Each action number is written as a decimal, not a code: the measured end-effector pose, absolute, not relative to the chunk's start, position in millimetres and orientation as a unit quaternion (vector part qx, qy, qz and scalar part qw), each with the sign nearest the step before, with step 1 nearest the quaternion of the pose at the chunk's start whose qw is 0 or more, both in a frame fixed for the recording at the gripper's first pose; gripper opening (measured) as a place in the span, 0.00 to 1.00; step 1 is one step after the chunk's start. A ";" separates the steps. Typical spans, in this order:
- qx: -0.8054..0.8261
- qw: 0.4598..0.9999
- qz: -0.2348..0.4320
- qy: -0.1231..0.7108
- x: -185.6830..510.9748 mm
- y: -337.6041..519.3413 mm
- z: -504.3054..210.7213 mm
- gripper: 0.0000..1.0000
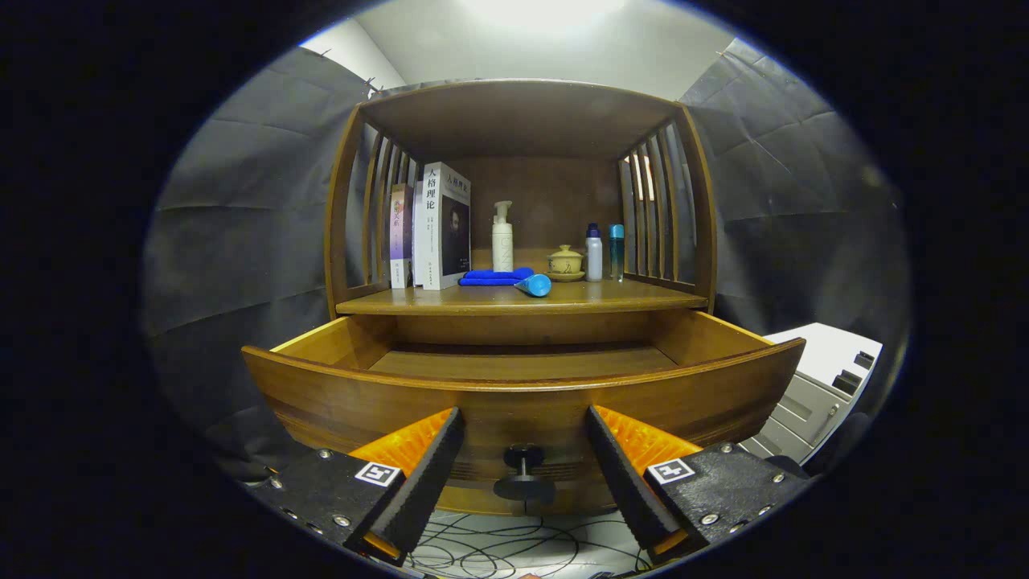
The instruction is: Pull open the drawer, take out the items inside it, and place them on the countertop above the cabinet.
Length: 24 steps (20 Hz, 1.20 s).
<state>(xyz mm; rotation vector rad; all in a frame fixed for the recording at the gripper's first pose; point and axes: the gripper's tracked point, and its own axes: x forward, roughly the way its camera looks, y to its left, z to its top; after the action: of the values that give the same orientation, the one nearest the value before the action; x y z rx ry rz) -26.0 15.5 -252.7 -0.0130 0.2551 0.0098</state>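
The wooden drawer (522,398) stands pulled out toward me, and the part of its floor that I can see is bare. Its black knob (522,470) sits on the drawer front, between my two fingers and apart from both. My gripper (522,438) is open, its black pads (430,474) spread wide on either side of the knob with nothing held. On the countertop (514,299) above the drawer lie a folded blue cloth (494,277) and a light blue tube (534,284) just in front of it.
At the back of the countertop stand books (438,225), a white pump bottle (502,237), a small yellow lidded pot (566,262) and two slim bottles (603,252). Slatted side walls close the shelf. A white cabinet (820,386) stands to the right. Cables (498,547) lie on the floor below.
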 end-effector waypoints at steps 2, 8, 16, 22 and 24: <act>-0.004 0.992 0.009 0.123 -21.6 15.2 -251.1 0.96; -0.002 0.992 0.012 0.124 6.5 16.7 -252.4 0.96; -0.004 0.993 0.006 0.118 52.5 20.2 -256.4 0.95; -0.014 0.993 0.008 0.116 80.2 20.2 -261.1 0.96; -0.015 0.993 0.008 0.117 88.8 20.8 -262.3 0.95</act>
<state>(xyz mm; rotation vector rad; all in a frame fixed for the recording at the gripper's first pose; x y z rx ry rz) 88.8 20.8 -262.3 -0.0298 0.2350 0.0157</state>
